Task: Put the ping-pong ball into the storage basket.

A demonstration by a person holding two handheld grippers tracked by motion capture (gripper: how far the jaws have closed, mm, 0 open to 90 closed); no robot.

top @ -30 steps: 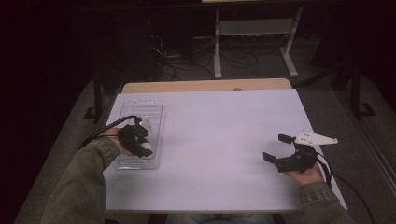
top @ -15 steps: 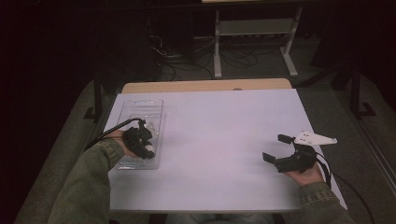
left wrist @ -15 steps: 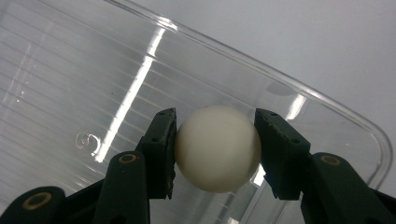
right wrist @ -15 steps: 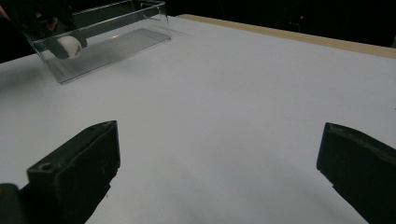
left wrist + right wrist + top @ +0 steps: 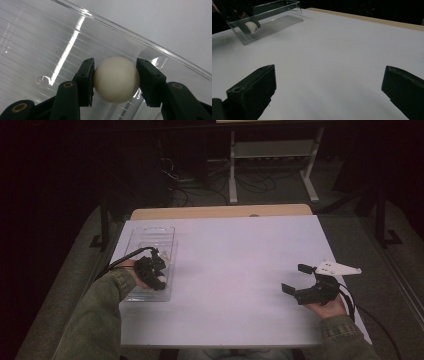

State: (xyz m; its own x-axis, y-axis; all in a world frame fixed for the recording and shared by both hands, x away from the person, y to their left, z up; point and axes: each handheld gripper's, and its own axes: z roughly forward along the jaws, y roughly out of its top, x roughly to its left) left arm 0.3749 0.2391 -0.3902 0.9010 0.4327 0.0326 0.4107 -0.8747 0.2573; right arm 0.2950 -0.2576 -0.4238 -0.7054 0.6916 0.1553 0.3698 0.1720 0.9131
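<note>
No legible text or labels anywhere.

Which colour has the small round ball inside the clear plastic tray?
The small round ball is plain off-white, clearest in the left gripper view.

The clear tray at the frame's left is walling in the left gripper; the white table, centre and right, is apparently lying open.
</note>
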